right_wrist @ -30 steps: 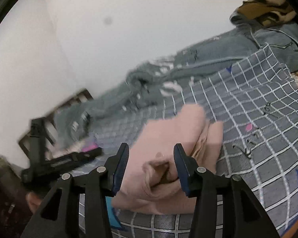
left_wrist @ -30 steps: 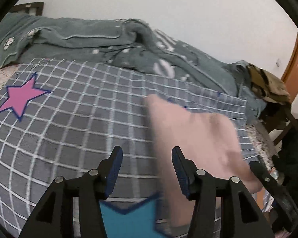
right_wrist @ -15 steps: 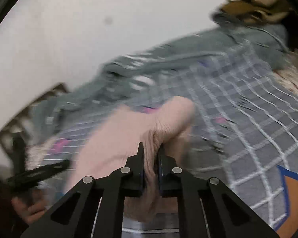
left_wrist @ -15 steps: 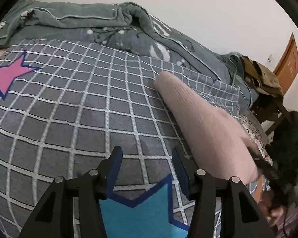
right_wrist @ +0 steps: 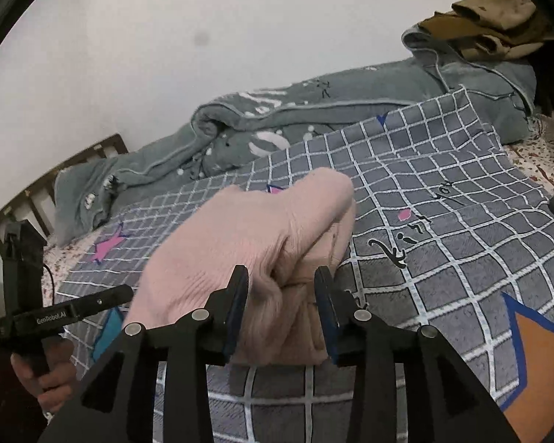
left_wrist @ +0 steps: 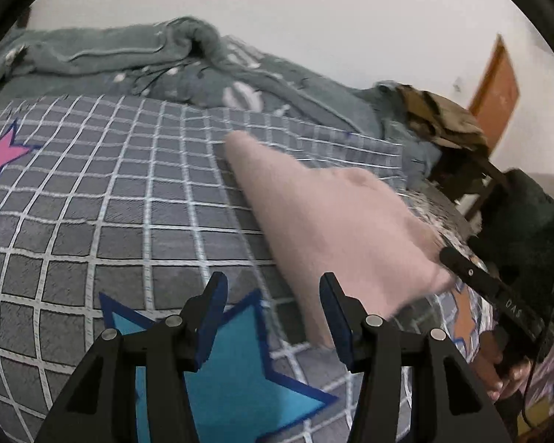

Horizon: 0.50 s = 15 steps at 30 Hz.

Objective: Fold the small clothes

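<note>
Two claws over a pink knit garment [right_wrist: 247, 236] lying bunched on the grid-pattern blanket [right_wrist: 443, 199] of the bed.
Right claw [right_wrist: 281, 284] jaws opening, a crumpled fold of the garment between them, pads not pressing on it. Left claw [left_wrist: 273, 295] about half open, nothing in it, above the blue star [left_wrist: 225, 365] print, garment just beside its right finger. Grey-green quilt [left_wrist: 136, 55] heaped along the wall; brown clothes [right_wrist: 491, 18] at the far corner.
</note>
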Tool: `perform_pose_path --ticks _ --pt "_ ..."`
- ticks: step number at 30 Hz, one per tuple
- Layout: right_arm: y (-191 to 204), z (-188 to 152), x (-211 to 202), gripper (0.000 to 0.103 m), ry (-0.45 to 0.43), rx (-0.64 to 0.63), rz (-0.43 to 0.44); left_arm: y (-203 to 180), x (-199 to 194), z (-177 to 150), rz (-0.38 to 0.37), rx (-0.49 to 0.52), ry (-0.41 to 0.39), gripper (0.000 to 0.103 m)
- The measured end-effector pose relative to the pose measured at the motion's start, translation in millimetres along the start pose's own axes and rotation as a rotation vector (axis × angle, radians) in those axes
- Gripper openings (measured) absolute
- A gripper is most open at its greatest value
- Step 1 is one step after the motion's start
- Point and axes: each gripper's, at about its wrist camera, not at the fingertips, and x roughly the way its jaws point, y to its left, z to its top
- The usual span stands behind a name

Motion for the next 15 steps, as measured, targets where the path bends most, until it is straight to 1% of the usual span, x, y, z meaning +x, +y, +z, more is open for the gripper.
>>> perform_pose_path --ticks 1,4,8,13,15 --pt "0.6 -1.0 -4.2 0.040 -0.009 -0.001 0.010 -4.4 -1.9 -2.1 -0.011 0.019 -0.001 0.051" --pt "3.3 -10.2 -19.8 0.042 -0.028 -0.016 0.028 -16.8 -1.8 -7.7 -0.020 0.064 0.016 0.051" --pt "8.7 -20.9 -24.4 0.042 -0.013 -0.043 0.039 -33.0 2.3 -16.2 0.007 0.129 0.038 0.051" --pt "21.4 -33.6 -17.1 0.042 0.036 -0.147 0.003 -48.4 8.9 -25.8 0.061 0.209 0.070 0.051" --pt "26.5 -38.0 -11.4 0.042 0.046 -0.197 -0.033 -51.9 13.9 -29.1 0.073 0.226 0.090 0.051"
